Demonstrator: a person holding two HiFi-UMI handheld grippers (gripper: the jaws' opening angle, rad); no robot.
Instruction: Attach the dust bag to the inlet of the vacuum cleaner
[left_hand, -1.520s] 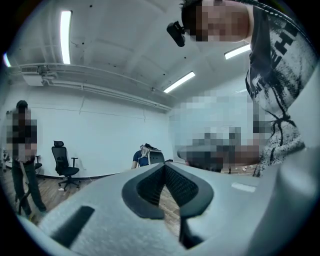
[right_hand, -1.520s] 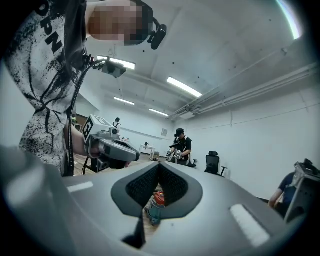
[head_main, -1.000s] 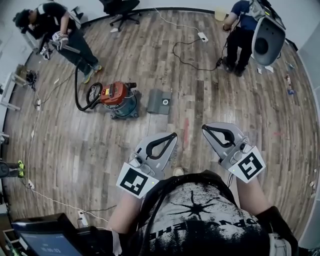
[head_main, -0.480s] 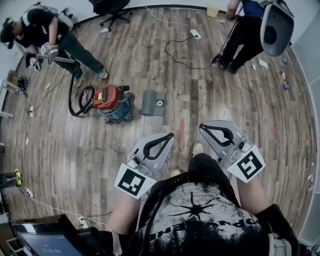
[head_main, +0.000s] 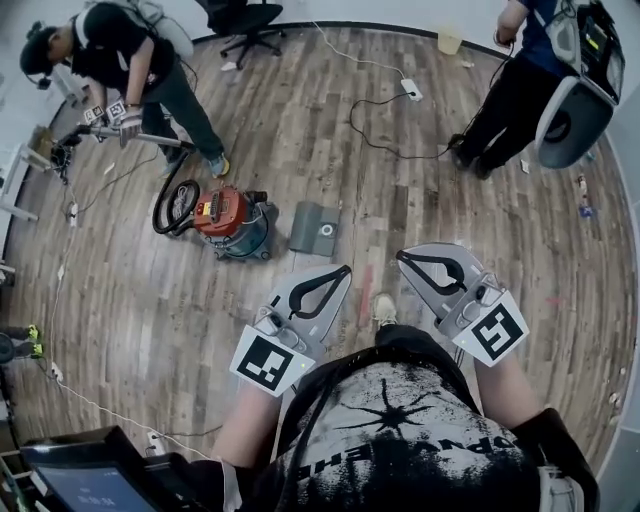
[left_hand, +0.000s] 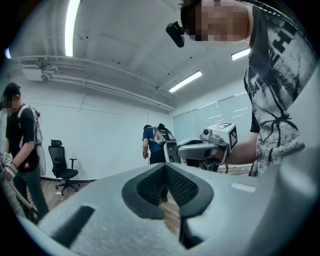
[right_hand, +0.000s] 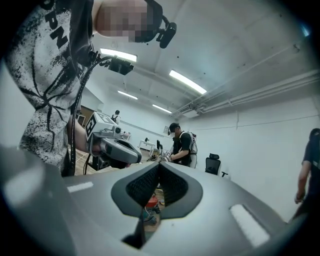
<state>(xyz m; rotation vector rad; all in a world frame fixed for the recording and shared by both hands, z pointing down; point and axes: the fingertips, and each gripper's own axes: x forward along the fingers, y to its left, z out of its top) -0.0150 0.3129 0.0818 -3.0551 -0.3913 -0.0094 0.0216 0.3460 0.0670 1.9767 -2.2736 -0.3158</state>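
Observation:
The vacuum cleaner, with a red top, a teal base and a black hose, stands on the wooden floor at centre left of the head view. Beside it on its right lies the flat grey dust bag with a round inlet hole. My left gripper and right gripper are held level in front of my body, short of the bag, both shut with nothing in them. The left gripper view shows its jaws closed and the right gripper beyond. Through the closed jaws of the right gripper the vacuum cleaner shows.
A person at the upper left holds the vacuum's wand. Another person with a backpack device stands at the upper right. Cables and a power strip lie on the floor, an office chair stands at the back, and a screen sits at the lower left.
The floor has slid under me as I walk; my foot now shows between the grippers. Both grippers stay shut before my body. The two other people have shifted position.

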